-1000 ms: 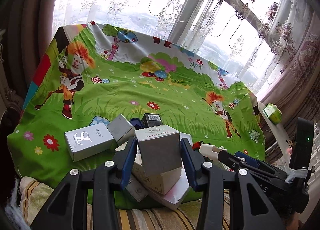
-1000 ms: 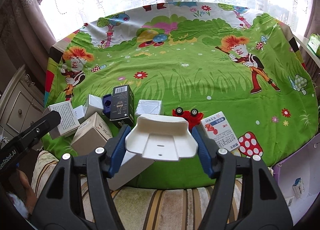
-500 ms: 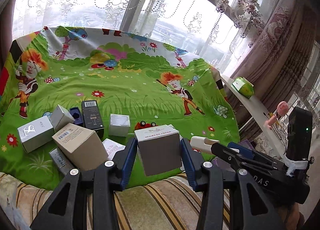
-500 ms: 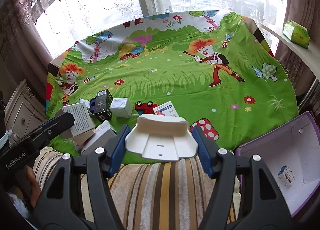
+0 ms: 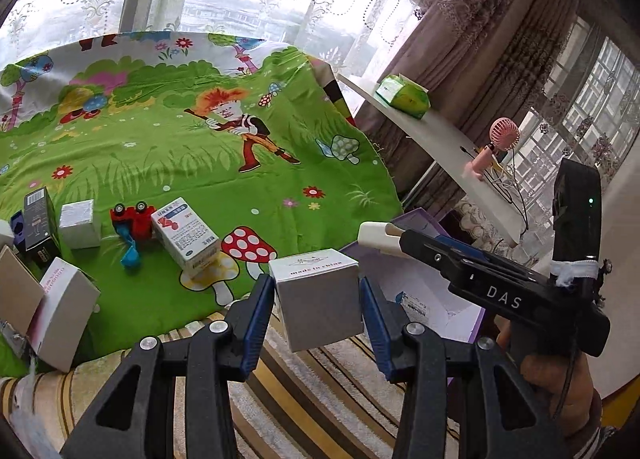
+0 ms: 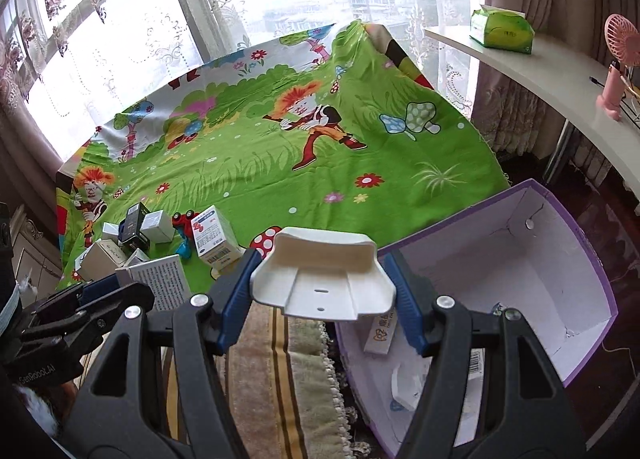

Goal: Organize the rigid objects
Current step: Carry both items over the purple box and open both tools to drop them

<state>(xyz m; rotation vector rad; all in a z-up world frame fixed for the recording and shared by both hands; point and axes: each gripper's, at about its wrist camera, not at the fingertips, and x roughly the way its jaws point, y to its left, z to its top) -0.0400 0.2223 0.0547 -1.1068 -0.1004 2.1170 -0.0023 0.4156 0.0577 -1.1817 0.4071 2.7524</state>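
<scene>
Left gripper (image 5: 316,291) clamps a small grey cardboard cube box (image 5: 318,299) above striped bedding, while the right gripper (image 6: 320,283) grips a white moulded plastic holder (image 6: 322,279) beside the open purple-edged cardboard bin (image 6: 576,235) lined in white.

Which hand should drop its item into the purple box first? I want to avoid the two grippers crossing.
Probably right: the right gripper, shut on the white plastic holder, sits beside the purple box. The left gripper, holding the grey box, is farther away.

Bed under green cartoon sheet (image 5: 168,155), small boxes (image 5: 186,237), red toy car (image 5: 134,217) on it
</scene>
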